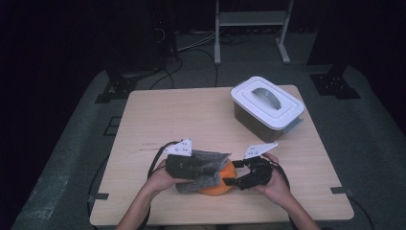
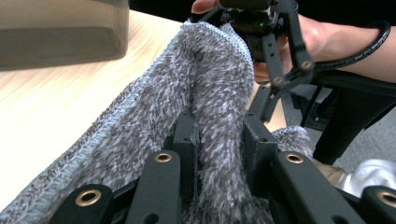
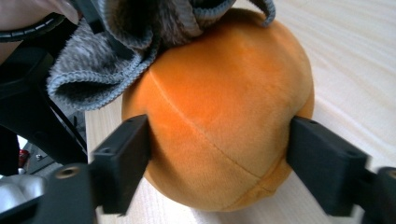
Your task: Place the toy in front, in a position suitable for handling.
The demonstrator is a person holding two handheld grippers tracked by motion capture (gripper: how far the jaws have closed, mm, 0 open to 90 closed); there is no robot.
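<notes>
— Where's the orange ball [image 3: 219,116]?
— Near table edge, between the right gripper [image 3: 219,163]'s wide jaws, under the grey cloth [image 2: 205,116].
— And the left gripper [image 2: 219,154]?
— Pinching that cloth tight, hand low.

You have one fuzzy grey knitted cloth [image 2: 205,93] pinched between your left fingers, one round orange plush ball [image 3: 219,116] between your right fingers, and one white-lidded grey plastic box [image 1: 266,108] well beyond both.
</notes>
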